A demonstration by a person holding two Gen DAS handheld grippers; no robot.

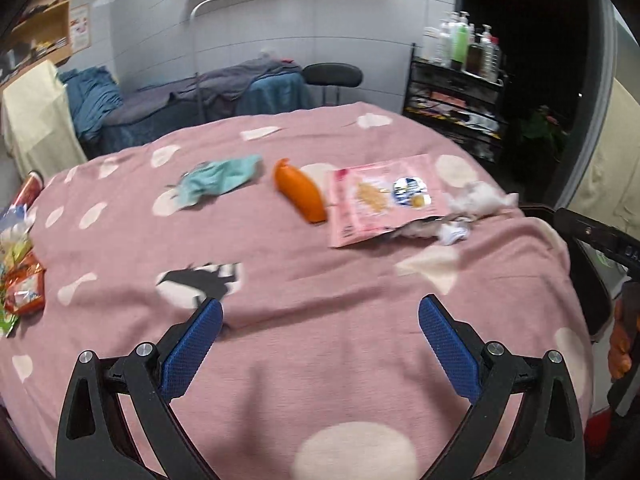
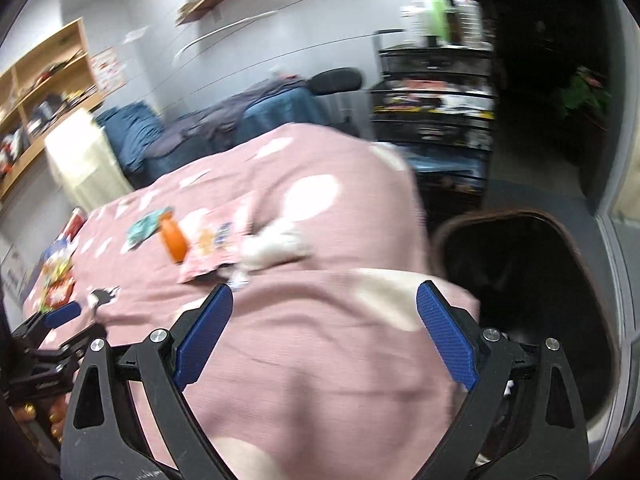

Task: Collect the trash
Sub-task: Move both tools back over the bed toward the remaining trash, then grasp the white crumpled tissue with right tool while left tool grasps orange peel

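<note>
Trash lies on a pink dotted blanket (image 1: pixel 320 344): a teal crumpled wrapper (image 1: pixel 218 178), an orange bottle (image 1: pixel 300 191), a pink snack bag (image 1: pixel 376 200), white crumpled tissue (image 1: pixel 478 200) and a black-and-white scrap (image 1: pixel 204 280). My left gripper (image 1: pixel 320 312) is open and empty above the blanket's near part. My right gripper (image 2: pixel 324 308) is open and empty over the blanket's right edge. The tissue (image 2: pixel 276 250), orange bottle (image 2: pixel 174 240) and pink bag (image 2: pixel 208 248) lie ahead of it to the left. A dark bin (image 2: pixel 520 280) with a brown rim stands beside the blanket, ahead right.
Colourful snack packets (image 1: pixel 22 280) lie at the blanket's left edge. A black shelf cart (image 1: pixel 456 100) with bottles stands behind right, a black stool (image 1: pixel 332 76) and a draped bed (image 1: pixel 200 100) behind. The left gripper shows in the right wrist view (image 2: pixel 60 316).
</note>
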